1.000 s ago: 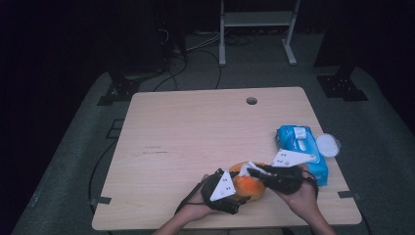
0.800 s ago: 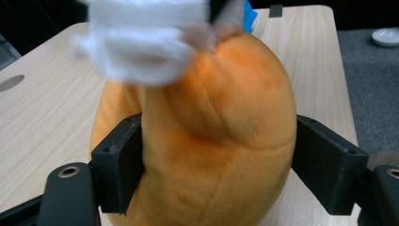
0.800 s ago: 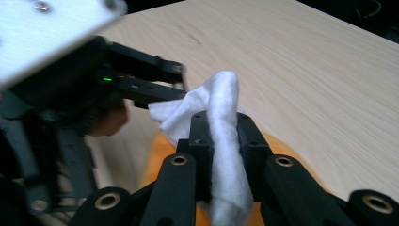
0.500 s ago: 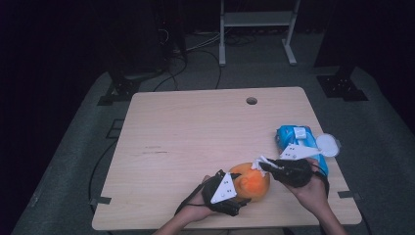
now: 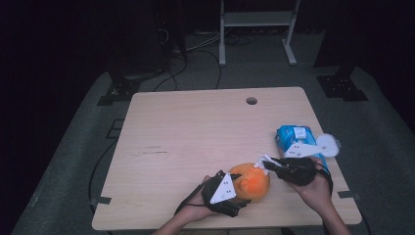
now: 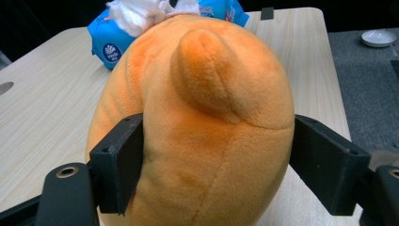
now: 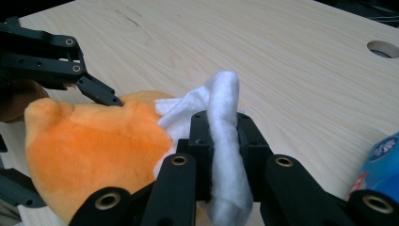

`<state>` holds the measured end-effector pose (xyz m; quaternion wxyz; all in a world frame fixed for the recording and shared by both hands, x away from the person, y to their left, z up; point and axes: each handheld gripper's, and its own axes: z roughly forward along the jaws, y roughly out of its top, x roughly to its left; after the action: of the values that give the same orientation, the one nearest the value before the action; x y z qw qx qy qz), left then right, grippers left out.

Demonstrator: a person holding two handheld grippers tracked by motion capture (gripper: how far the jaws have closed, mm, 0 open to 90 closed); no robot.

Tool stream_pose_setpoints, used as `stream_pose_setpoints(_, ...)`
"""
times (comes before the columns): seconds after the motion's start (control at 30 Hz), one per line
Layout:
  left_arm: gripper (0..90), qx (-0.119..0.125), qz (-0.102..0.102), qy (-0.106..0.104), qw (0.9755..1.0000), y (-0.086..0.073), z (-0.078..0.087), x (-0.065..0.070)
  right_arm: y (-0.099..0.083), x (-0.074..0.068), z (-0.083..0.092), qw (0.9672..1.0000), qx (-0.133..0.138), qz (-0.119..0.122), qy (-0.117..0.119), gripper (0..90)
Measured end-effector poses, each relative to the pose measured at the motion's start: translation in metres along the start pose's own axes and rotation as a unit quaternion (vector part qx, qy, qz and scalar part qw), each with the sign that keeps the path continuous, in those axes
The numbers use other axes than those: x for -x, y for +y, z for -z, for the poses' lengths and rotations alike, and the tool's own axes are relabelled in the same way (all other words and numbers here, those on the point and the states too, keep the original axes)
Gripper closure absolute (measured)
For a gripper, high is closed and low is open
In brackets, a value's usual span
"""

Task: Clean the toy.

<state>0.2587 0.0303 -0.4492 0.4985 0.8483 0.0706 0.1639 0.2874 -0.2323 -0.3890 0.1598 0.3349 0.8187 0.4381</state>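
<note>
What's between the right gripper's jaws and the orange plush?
A white wipe, pinched in the right gripper and lying against the orange plush, as seen in the right gripper view. The left gripper clamps the plush.

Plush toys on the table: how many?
1: an orange plush toy near the table's front edge, clamped by the left tongs, with the white wipe touching it.

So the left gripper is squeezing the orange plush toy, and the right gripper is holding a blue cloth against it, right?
Not quite: the cloth is white, not blue, as the right gripper view shows. The blue thing is the wipes pack behind. The rest stands: the left gripper squeezes the orange plush toy, and the right gripper holds the cloth against it.
</note>
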Motion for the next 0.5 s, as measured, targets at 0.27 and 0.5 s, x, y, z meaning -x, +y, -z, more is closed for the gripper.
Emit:
stream_pose_setpoints(0.27, 22.6, 0.005, 0.041, 0.004, 0.9991, -0.002, 0.002, -0.008, -0.002, 0.005, 0.003, 1.0000, -0.005, -0.003, 0.001, 78.6)
stream_pose_setpoints(0.5, 22.4, 0.012, 0.082, 0.009, 0.9965, -0.004, 0.002, -0.017, 0.002, -0.007, 0.000, 0.9998, 0.002, 0.003, 0.019, 78.7)
